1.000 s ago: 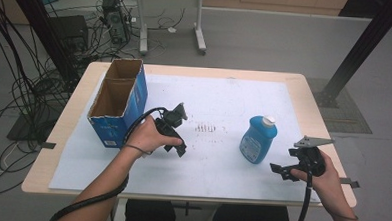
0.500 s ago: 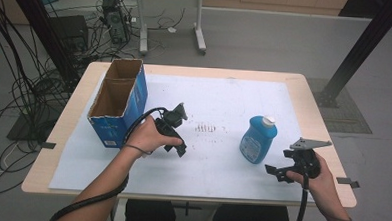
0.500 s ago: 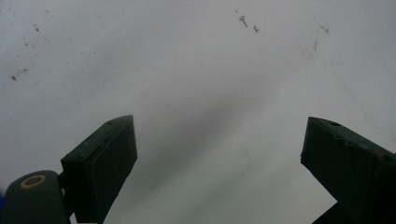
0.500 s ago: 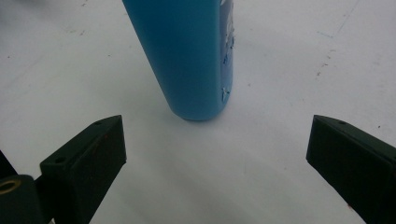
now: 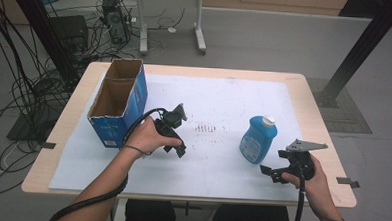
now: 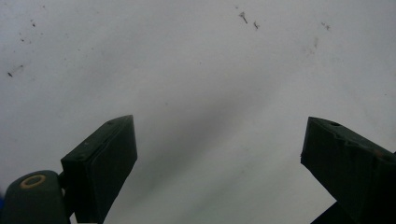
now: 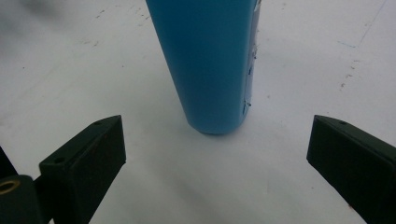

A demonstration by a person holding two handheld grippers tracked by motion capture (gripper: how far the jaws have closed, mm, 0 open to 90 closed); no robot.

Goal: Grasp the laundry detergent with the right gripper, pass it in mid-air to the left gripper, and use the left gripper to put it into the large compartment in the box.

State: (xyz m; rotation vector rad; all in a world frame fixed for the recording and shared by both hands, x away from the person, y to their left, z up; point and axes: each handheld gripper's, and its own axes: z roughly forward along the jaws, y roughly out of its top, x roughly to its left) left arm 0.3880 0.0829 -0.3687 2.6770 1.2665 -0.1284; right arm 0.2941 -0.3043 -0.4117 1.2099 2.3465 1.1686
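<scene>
A white sheet (image 5: 224, 99) covered the wooden surface (image 5: 314, 108); cables (image 5: 14, 90) littered the floor. The blue bottle (image 5: 257, 139), white-capped, stood upright right of centre. Both hand-held grippers, left (image 5: 178, 149) and right (image 5: 270, 174), were wide apart, empty.

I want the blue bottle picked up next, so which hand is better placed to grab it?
Right. The right tongs sit just beside the blue bottle, open and aimed at its base. The left tongs face bare white mat, farther away.
</scene>
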